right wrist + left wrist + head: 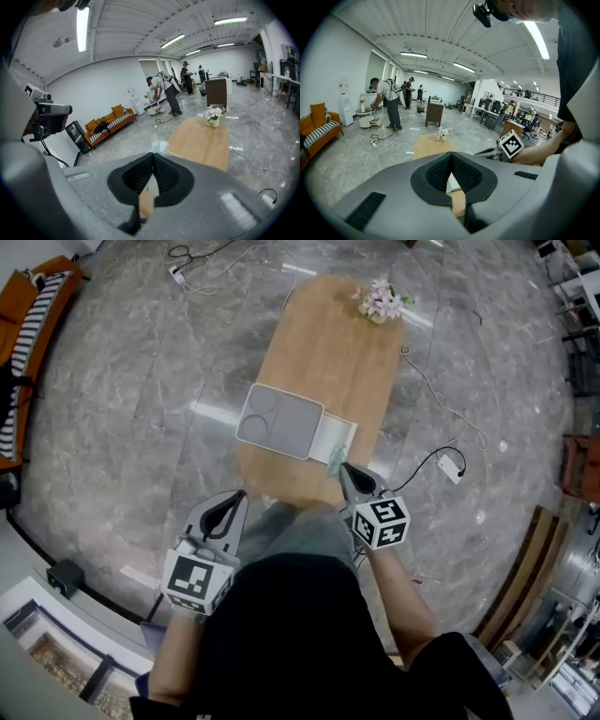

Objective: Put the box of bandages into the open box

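The open box (279, 421) lies at the near end of the wooden table (328, 352): a grey panel with two round hollows and a white part (337, 437) at its right. A small pale object (334, 458), maybe the box of bandages, sits at the table's near edge, just beyond my right gripper (342, 468). That gripper is shut with nothing in it; its own view shows the pale object (158, 146) right above the jaw tips. My left gripper (240, 495) is shut and empty, held off the table's near left edge. A white piece of the box (453, 183) shows past its tips.
A small vase of pink flowers (380, 303) stands at the table's far end. Cables and a plug (450, 465) lie on the marble floor to the right. An orange sofa (28, 324) is far left. People stand far across the room (389, 103).
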The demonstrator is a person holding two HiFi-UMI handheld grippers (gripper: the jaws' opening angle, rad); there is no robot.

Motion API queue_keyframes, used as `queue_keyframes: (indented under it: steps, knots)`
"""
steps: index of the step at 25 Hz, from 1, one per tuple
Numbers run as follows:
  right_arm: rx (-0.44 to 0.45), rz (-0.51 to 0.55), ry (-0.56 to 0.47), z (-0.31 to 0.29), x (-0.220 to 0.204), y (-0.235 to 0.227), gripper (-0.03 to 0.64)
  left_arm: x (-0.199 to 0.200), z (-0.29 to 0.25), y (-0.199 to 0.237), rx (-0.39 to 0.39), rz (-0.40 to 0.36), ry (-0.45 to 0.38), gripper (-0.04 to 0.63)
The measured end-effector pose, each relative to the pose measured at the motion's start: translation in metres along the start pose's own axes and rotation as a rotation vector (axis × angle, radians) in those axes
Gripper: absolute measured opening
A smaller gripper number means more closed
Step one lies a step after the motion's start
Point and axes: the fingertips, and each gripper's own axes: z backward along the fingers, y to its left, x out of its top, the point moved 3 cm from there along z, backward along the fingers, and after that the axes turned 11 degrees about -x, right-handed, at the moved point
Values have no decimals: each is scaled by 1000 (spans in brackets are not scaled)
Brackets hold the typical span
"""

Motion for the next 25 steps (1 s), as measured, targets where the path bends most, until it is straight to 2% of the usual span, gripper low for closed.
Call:
queue_keyframes:
  steps: [19, 22, 25]
  knots:
    - [-22, 78, 200, -117, -82, -33, -3, -38, -3, 6, 52, 60, 126, 12]
    - [-36, 83, 223, -133, -94, -39, -3, -41, -2, 5, 79, 125, 135, 12]
    - [-50, 87, 249, -149, -105, -46, -3, -45, 1, 6, 97, 158, 138, 12]
